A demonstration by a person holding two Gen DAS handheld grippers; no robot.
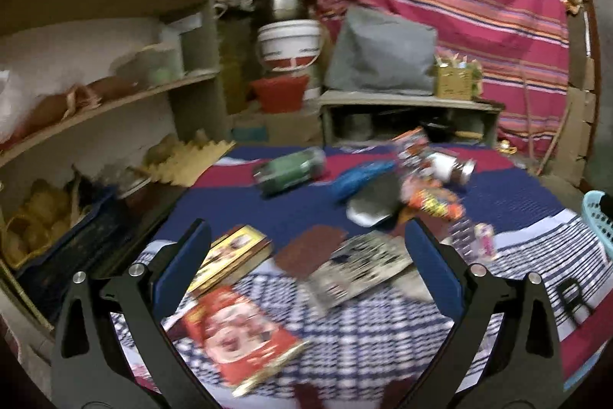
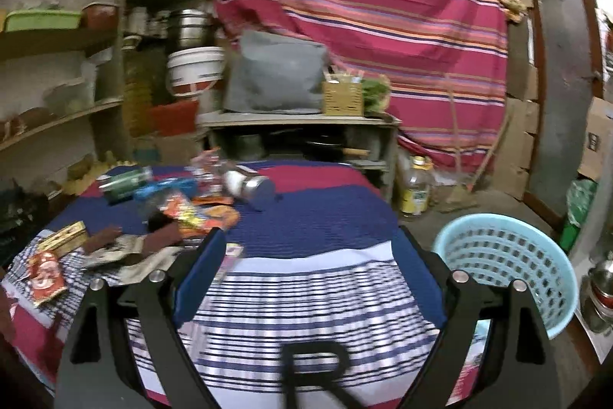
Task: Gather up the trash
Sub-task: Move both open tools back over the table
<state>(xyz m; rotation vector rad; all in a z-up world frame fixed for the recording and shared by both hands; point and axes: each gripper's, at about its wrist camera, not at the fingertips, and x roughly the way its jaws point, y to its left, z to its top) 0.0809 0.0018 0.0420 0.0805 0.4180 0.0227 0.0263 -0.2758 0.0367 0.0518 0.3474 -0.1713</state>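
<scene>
Trash lies scattered on a striped cloth (image 1: 383, 340) over a table. In the left wrist view my left gripper (image 1: 306, 236) stands open above it, nothing between its fingers. Below it lie a red packet (image 1: 241, 336), a yellow box (image 1: 230, 257), a brown piece (image 1: 310, 248) and a black-and-white carton (image 1: 360, 269). Farther off are a green bottle (image 1: 289, 169), a blue wrapper (image 1: 362, 177) and an orange wrapper (image 1: 433, 202). In the right wrist view my right gripper (image 2: 310, 236) is open and empty over the bare cloth (image 2: 306, 294). The trash heap (image 2: 184, 213) sits to its left. A light-blue basket (image 2: 505, 263) stands at the right.
Shelves (image 1: 99, 102) with boxes and bags line the left wall. A low stand (image 2: 299, 125) with a grey cushion (image 2: 276, 75) is behind the table. A striped curtain (image 2: 364, 6) hangs at the back. A yellow-capped bottle (image 2: 415, 186) stands on the floor by the basket.
</scene>
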